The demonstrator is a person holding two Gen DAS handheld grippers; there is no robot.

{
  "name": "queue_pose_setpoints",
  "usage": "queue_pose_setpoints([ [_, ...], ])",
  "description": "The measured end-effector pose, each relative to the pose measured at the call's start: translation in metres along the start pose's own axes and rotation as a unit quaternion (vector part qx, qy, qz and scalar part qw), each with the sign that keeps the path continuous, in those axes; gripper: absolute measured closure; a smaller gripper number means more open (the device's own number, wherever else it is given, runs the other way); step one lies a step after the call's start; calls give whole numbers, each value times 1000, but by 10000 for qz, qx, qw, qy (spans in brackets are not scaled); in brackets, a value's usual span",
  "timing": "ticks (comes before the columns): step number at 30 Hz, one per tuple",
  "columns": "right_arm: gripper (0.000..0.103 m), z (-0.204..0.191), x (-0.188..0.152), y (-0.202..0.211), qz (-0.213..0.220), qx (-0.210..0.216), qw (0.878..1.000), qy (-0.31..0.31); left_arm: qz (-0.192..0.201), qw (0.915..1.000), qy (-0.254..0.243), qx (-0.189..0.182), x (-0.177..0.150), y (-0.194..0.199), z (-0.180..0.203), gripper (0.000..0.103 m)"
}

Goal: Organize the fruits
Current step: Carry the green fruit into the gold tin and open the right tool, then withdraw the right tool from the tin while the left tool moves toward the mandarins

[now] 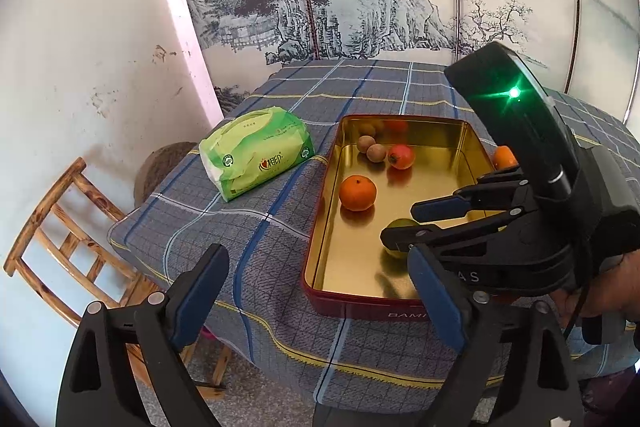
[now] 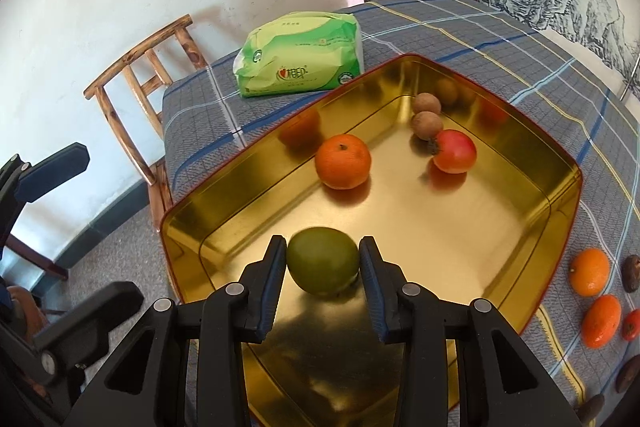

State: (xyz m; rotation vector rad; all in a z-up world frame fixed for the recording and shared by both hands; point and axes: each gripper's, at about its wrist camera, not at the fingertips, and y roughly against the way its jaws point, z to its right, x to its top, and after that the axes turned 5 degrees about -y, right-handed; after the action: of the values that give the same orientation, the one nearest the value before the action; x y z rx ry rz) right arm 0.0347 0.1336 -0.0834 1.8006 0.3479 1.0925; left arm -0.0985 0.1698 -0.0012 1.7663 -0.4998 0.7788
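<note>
A gold-lined red tin (image 1: 324,195) (image 2: 224,223) sits on the plaid tablecloth. In it lie a tangerine (image 1: 357,193) (image 2: 342,161), a red fruit (image 1: 401,156) (image 2: 455,151) and two brown round fruits (image 1: 371,148) (image 2: 427,115). My right gripper (image 2: 323,261) (image 1: 404,227) is over the tin's near end, its pads against both sides of a green fruit (image 2: 322,259) (image 1: 402,225). My left gripper (image 1: 320,291) is open and empty, above the table's near edge left of the tin.
A green tissue pack (image 1: 256,153) (image 2: 300,65) lies left of the tin. Two tangerines (image 2: 589,271), a small red fruit (image 2: 631,325) and dark brown items (image 2: 632,273) lie on the cloth right of the tin. A wooden chair (image 1: 76,239) (image 2: 140,87) stands beside the table.
</note>
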Motion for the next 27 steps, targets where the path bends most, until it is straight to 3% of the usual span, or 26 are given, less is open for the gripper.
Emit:
queue_pose_setpoints([
  [27, 62, 6, -12, 18, 379, 397, 9978, -373, -146, 9999, 16, 88, -8, -4, 2, 9],
])
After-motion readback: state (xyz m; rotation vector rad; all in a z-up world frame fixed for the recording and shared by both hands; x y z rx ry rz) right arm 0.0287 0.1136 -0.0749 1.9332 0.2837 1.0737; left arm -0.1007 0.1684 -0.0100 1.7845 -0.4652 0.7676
